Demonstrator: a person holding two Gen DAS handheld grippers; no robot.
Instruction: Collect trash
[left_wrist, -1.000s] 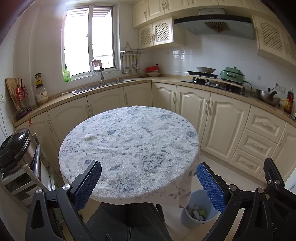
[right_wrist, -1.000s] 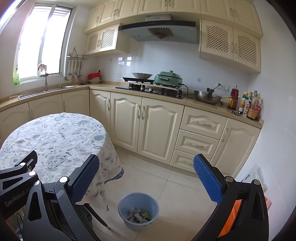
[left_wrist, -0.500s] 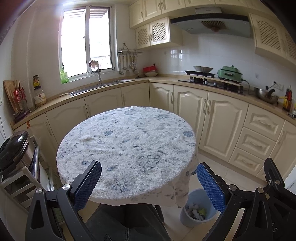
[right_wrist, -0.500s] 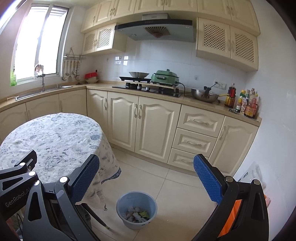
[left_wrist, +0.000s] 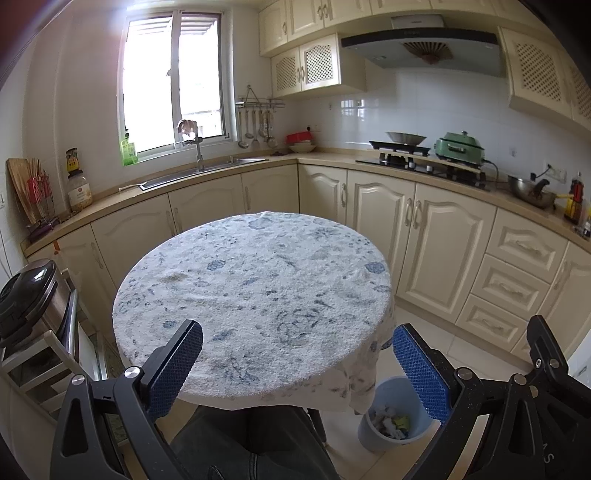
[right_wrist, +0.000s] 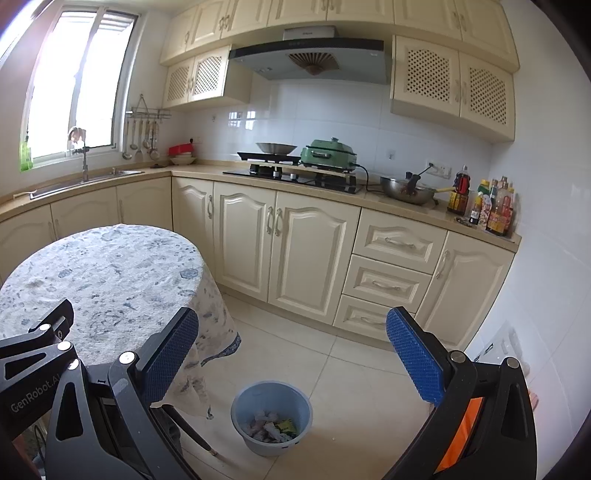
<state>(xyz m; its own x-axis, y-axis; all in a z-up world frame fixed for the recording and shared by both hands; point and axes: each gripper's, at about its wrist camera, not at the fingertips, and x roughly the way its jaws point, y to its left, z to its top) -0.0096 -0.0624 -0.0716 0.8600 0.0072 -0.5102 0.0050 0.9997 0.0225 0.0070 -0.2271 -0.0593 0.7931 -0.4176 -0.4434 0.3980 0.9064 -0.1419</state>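
Since a second ago, both views have drawn back and tilted up slightly; nothing on the scene itself has shifted. Table (left_wrist: 255, 288): round, cloth-covered, bare of litter as far as I see. Bin (right_wrist: 272, 417): blue, on the floor just beside the table, crumpled trash (right_wrist: 271, 428) inside. Left gripper (left_wrist: 297, 363): jaws wide, holding nothing. Right gripper (right_wrist: 291, 356): jaws wide, holding nothing. I judge collection finished or nearly so.

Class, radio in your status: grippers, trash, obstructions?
Left gripper open, empty. Right gripper open, empty. Trash in blue bin on floor beside table. Nothing in the way.
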